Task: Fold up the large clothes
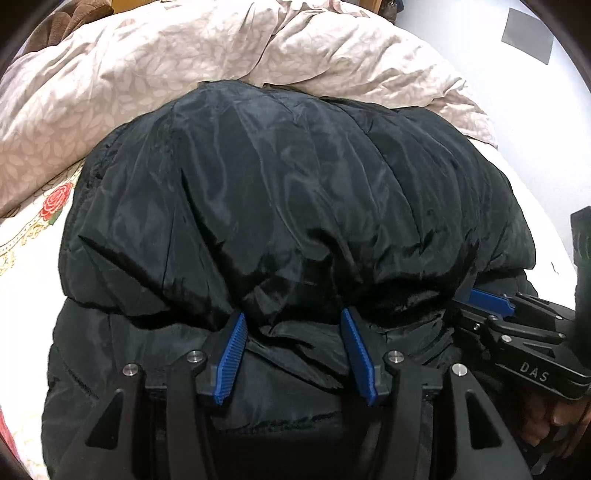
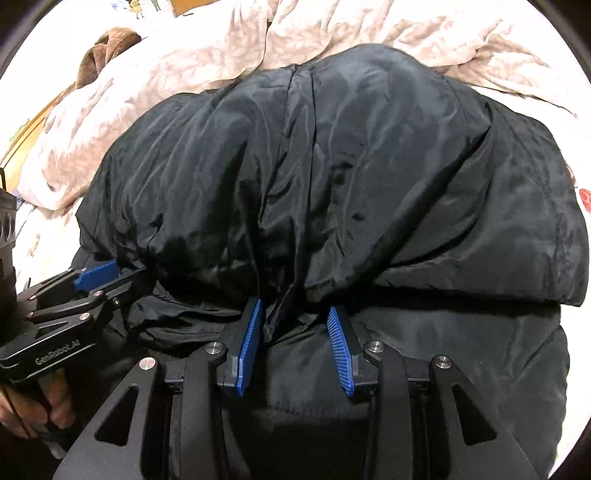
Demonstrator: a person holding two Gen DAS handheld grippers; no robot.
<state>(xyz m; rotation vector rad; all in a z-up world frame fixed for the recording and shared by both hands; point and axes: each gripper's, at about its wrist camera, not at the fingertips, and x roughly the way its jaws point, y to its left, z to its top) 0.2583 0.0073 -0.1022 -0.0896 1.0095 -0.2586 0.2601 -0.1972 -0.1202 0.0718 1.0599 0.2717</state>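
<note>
Black puffer coat (image 1: pixel 295 192) on bed: soft, bulky, slick, springy. Left hand-held gripper (image 1: pixel 293 328) & right hand-held gripper (image 2: pixel 295 317) both clamped on the folded-over hem; best hold there.

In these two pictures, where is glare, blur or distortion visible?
Left wrist view: fisheye bends the black jacket into a dome; dark lens rim at corners; the white surface at top right is overexposed. Right wrist view: same bulging; soft sheen on the jacket, the beige duvet looks washed out; the blue fingers are sharp.
</note>
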